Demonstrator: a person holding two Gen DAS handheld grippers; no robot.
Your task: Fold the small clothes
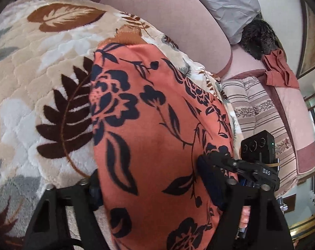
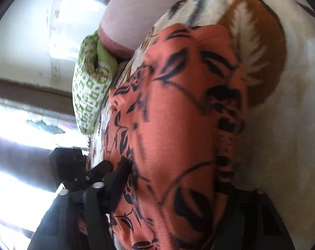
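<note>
An orange garment with a dark navy flower print (image 1: 157, 125) lies on a cream blanket with brown leaf shapes (image 1: 42, 87). My left gripper (image 1: 151, 185) reaches over its near end. The cloth fills the gap between the jaws, and one fingertip (image 1: 209, 179) rests at its right edge. The right gripper's black body (image 1: 259, 166) comes in from the right beside it. In the blurred right wrist view the same garment (image 2: 178, 114) runs up between the jaws of my right gripper (image 2: 168, 200), and the left gripper (image 2: 90, 173) touches its left edge. Both stand apart around the cloth.
A pink padded headboard (image 1: 168, 20) and a grey pillow (image 1: 220, 4) lie beyond the blanket. Further right are a dark furry item (image 1: 259, 39), a rust-red cloth (image 1: 278, 70) and a striped mattress (image 1: 257, 114). A green patterned pillow (image 2: 88, 95) sits by a bright window (image 2: 22, 125).
</note>
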